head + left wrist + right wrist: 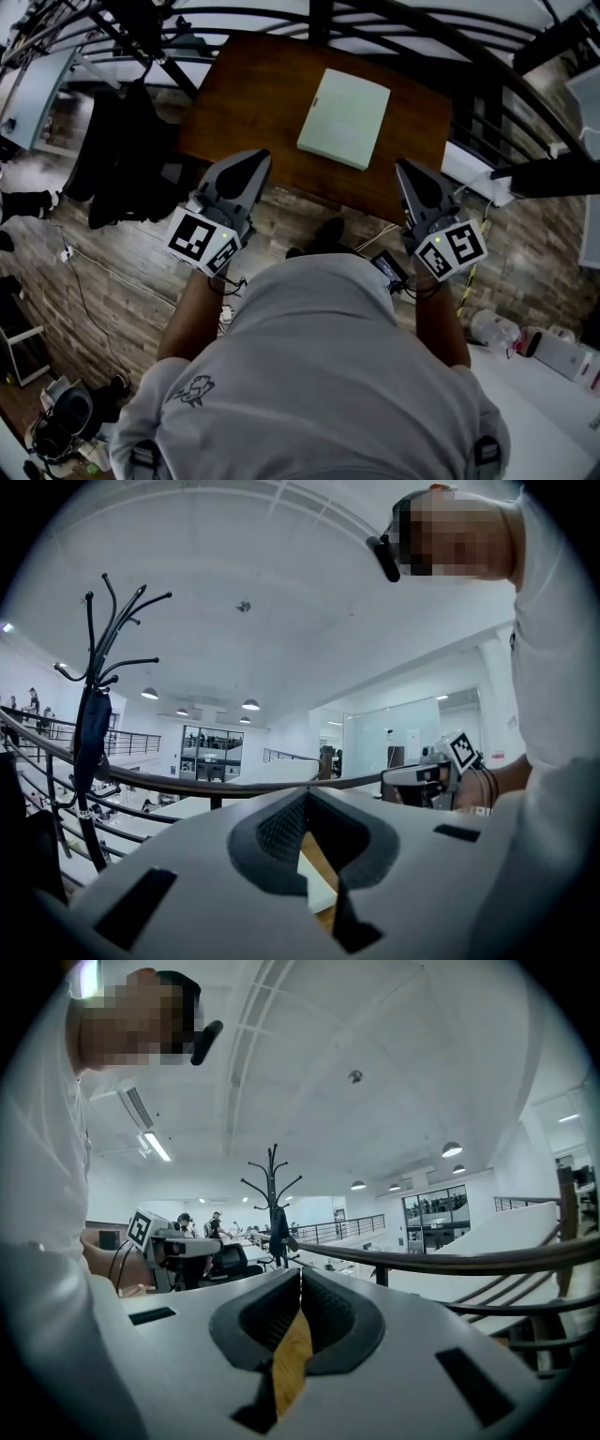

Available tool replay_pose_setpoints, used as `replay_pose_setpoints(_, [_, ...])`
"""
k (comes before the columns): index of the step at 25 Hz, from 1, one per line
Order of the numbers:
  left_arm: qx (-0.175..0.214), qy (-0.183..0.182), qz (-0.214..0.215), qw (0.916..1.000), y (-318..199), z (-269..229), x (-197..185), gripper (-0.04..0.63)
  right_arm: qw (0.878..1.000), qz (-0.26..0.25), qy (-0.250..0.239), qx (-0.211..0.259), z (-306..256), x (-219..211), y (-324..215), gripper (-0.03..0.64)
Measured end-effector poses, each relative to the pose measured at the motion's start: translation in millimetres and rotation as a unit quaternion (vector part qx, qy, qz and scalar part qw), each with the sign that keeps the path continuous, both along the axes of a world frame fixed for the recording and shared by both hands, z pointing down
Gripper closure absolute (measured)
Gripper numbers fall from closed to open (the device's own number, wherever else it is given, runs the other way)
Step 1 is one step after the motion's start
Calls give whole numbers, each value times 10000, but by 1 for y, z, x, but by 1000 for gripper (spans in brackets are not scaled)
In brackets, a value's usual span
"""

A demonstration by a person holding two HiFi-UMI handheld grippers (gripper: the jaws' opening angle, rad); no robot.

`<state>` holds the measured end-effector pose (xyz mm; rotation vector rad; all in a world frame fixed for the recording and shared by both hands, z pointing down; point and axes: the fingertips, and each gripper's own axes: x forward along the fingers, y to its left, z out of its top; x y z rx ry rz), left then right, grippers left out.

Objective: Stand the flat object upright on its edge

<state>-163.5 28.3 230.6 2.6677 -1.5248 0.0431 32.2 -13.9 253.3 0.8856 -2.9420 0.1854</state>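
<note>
Closest to the head camera, a person's pale shirt (319, 375) fills the lower part of the view, and both bare forearms reach forward from it.

Each hand carries a hand-held gripper with a cube of square markers at its back. The left hand-held gripper (254, 161) and the right hand-held gripper (405, 169) hover at about the near edge of a dark brown wooden worktop (244, 103), well apart from each other and pointing out across it. In each gripper's own view the two ribbed jaws meet at the tip, fully closed with nothing between them; only bare wood shows through the gap lower down.

Farther out, near the middle of the worktop, lies the flat object (344, 117). It is a pale green rectangular slab, lying face down and a little askew to the worktop's edges. Neither gripper touches it.

Beyond the worktop to the left stands a coat stand (131, 141) hung with dark clothing, with a curved railing (187, 785) behind.

This looks like the approach, before any contact, so the task itself has not begun. The next move probably calls for bringing both grippers up to the slab. One would open to pinch or lift a long edge while the other braces the opposite side, so the slab tips up rather than sliding on the smooth wood.
</note>
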Motion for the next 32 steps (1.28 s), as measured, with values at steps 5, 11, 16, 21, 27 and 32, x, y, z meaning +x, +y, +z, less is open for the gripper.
replay_pose_setpoints(5, [-31, -82, 61, 9999, -48, 7, 13, 583, 10000, -32, 2, 5, 3, 6, -45, 583])
replay_pose_setpoints(11, [-136, -135, 153, 9997, -120, 23, 40, 583, 9999, 49, -32, -140, 21, 38, -106, 583])
replay_pose_setpoints(16, [-96, -215, 356, 9991, -154, 12, 40, 583, 9997, 165, -33, -161, 13, 37, -127, 583])
replay_pose_setpoints(21, [-70, -544, 740, 9958, -172, 15, 65, 583, 9992, 356, -83, -185, 10, 39, -130, 583])
replay_pose_setpoints(27, [-195, -315, 1162, 9925, -202, 24, 60, 583, 9976, 632, 23, -277, 16, 23, -145, 583])
replay_pose_setpoints(32, [-191, -411, 1389, 9893, -217, 25, 45, 583, 9949, 916, -95, -416, 18, 11, -155, 583])
